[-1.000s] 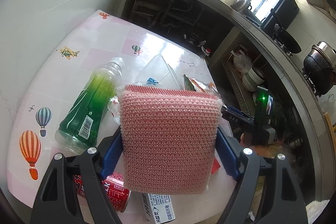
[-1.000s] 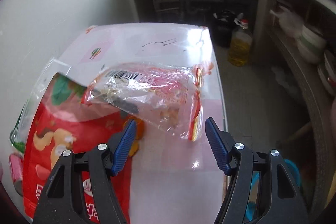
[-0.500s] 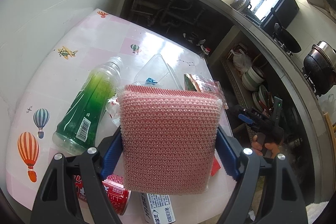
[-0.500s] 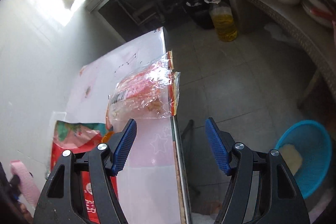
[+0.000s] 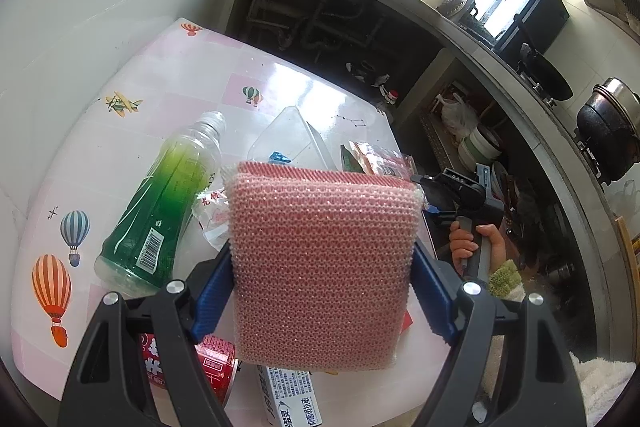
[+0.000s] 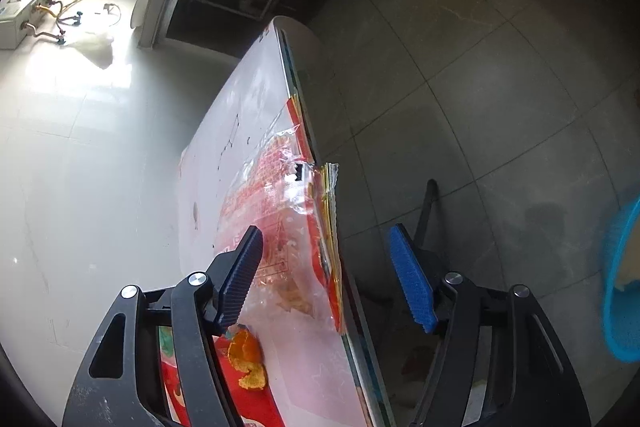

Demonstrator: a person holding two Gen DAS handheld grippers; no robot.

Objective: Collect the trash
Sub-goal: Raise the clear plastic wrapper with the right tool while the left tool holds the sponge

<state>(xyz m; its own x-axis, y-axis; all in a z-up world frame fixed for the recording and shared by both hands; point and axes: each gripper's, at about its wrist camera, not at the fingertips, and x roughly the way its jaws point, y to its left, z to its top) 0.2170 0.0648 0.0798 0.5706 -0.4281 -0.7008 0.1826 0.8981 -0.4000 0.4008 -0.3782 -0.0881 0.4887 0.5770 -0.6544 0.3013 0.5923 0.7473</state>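
The left gripper squeezes a pink knobbly sponge above the pink balloon-print table. The right gripper is closing around a clear crinkly snack wrapper at that table's edge, its pads not pressing it yet

Bright window daylight glares off the table; fisheye edges darken and bend.
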